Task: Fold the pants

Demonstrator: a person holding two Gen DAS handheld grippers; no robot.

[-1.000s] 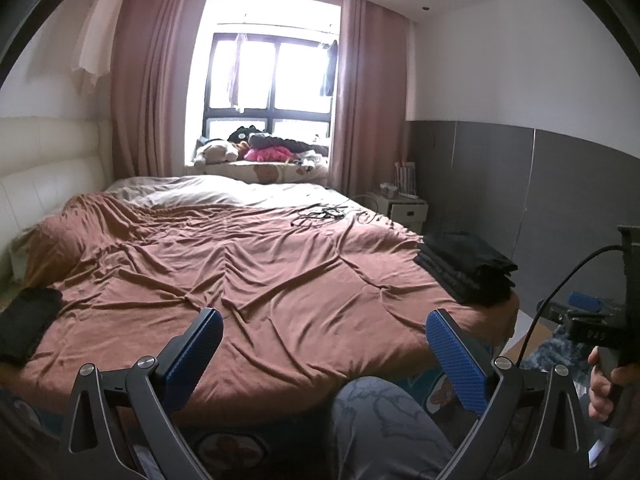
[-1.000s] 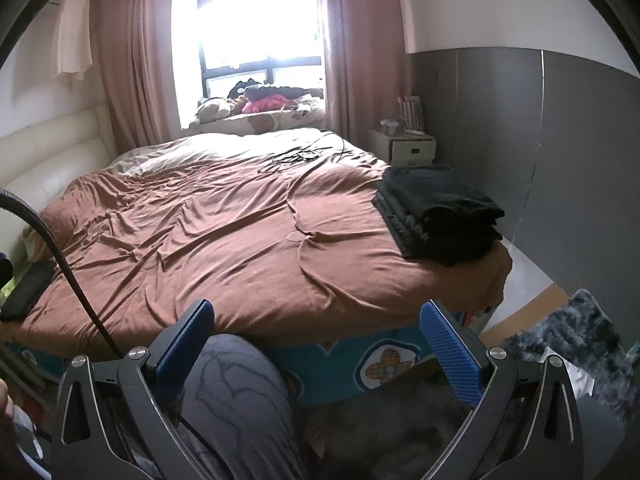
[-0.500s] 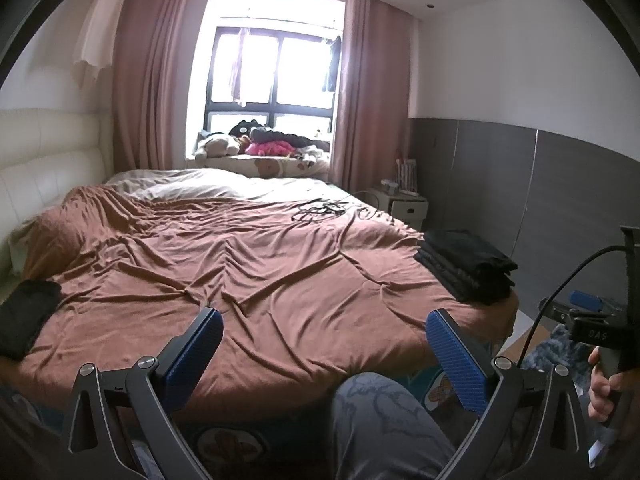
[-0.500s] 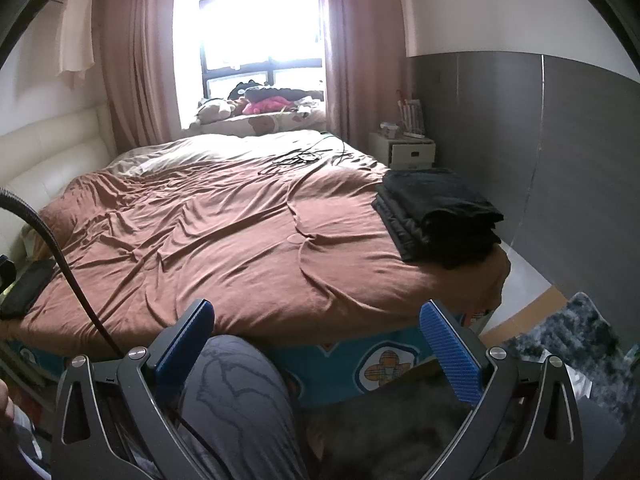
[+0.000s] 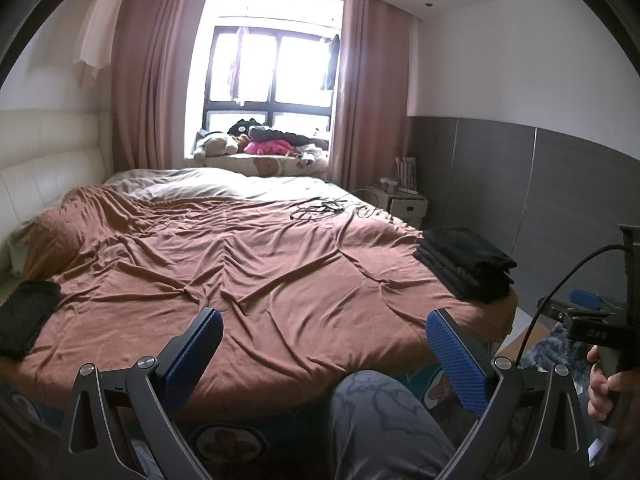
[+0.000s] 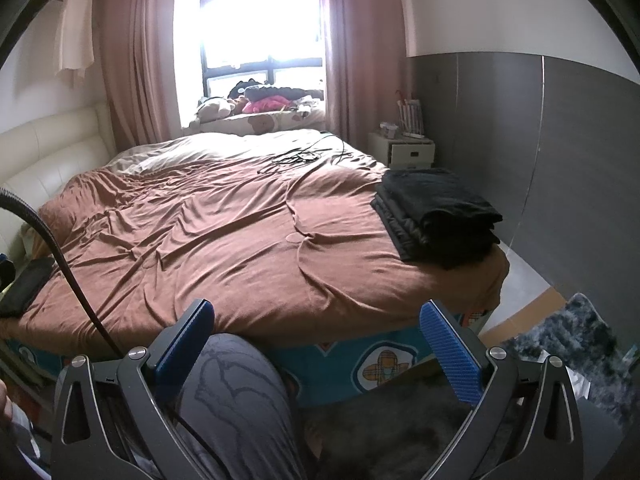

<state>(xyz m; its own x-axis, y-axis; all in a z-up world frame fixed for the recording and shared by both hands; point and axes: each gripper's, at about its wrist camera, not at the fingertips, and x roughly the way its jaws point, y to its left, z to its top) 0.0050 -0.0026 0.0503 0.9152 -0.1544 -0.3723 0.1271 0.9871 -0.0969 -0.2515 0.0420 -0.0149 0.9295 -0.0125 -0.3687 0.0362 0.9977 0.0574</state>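
Note:
A stack of folded black pants (image 5: 466, 268) lies on the right front corner of the bed; it also shows in the right wrist view (image 6: 438, 216). Another folded black garment (image 5: 26, 318) lies at the bed's left edge, also in the right wrist view (image 6: 26, 286). My left gripper (image 5: 324, 344) is open and empty, held off the foot of the bed. My right gripper (image 6: 318, 336) is open and empty, also short of the bed, left of the stack. Neither touches any cloth.
A brown cover (image 5: 248, 280) spreads over the bed, with black cables (image 5: 318, 208) near the far side. The person's knee in grey patterned trousers (image 6: 236, 392) is between the grippers. A white nightstand (image 6: 404, 150) and a dark rug (image 6: 568, 344) are to the right.
Both views have tilted slightly, so the bed sits a little lower in the left wrist view. Both grippers stay open and empty.

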